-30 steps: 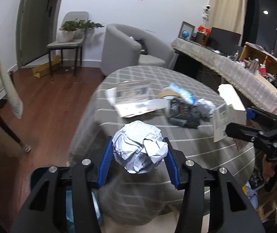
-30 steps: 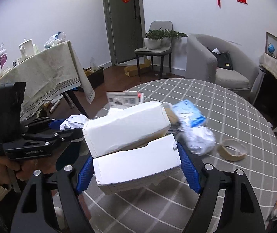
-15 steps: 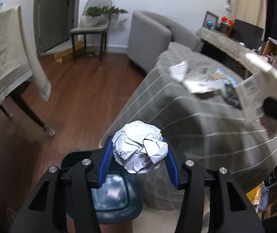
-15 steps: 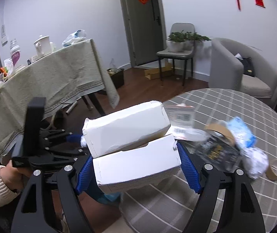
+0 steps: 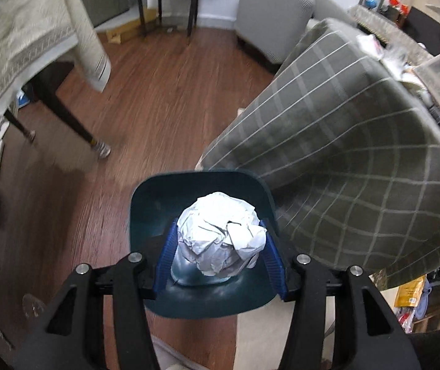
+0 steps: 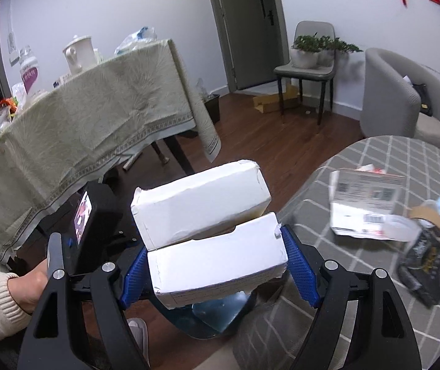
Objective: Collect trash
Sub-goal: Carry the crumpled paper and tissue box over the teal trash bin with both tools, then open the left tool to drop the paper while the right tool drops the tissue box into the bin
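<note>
Above dark bin (image 5: 146, 215), opening left gripper (image 5: 220, 246) brackets crumpled paper (image 5: 220, 234); right gripper (image 6: 217, 265) clamps white box (image 6: 213, 231).

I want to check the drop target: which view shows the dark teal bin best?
The left wrist view: the bin shows its whole open mouth below the crumpled paper ball. The right wrist view shows only an edge under the white box.

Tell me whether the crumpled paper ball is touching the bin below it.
Cannot tell. In the left wrist view the crumpled paper ball sits between the left tool's opening jaws, overlapping the bin; no gap visible.
</note>
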{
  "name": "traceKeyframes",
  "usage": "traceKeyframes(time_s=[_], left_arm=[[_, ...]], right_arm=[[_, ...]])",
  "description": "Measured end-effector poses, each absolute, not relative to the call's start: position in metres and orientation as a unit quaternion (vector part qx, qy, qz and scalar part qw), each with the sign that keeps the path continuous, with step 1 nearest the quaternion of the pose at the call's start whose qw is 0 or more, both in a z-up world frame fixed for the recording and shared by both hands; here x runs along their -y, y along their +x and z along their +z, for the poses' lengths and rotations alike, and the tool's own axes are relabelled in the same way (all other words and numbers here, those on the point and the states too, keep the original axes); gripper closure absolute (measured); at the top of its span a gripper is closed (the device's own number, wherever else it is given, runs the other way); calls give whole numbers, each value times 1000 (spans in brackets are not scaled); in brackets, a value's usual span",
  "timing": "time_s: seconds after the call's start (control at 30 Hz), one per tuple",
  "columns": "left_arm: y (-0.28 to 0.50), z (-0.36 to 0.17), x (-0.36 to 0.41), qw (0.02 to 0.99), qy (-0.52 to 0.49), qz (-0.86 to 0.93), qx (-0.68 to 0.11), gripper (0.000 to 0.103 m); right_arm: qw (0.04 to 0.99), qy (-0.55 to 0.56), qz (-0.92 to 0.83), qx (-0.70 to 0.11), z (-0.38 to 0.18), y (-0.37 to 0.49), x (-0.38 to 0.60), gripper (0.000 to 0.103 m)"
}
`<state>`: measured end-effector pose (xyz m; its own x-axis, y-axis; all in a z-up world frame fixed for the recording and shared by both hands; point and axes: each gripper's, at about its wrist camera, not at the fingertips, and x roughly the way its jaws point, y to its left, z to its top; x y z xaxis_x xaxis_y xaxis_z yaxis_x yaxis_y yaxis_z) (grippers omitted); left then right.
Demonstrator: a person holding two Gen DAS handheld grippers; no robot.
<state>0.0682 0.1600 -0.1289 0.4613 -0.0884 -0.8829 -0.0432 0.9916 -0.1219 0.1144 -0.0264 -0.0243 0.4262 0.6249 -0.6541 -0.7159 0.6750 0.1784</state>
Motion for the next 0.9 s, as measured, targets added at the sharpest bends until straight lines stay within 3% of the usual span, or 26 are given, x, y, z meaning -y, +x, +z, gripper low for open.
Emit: traceKeyframes(time_s=[0.33,0.53,0.9], left_arm=[[61,-133,-182,841,-73,-10,-537,36],[57,-119,-198,858,-90,-9,-506,31],[43,-75,-226,900,-115,11,-421,30]], right_arm=[[825,-80,405,-387,-47,118,-10,24],[813,-94,402,-412,-63,120,-29,24],[796,-116,382,-455,-100,128,-52,24]])
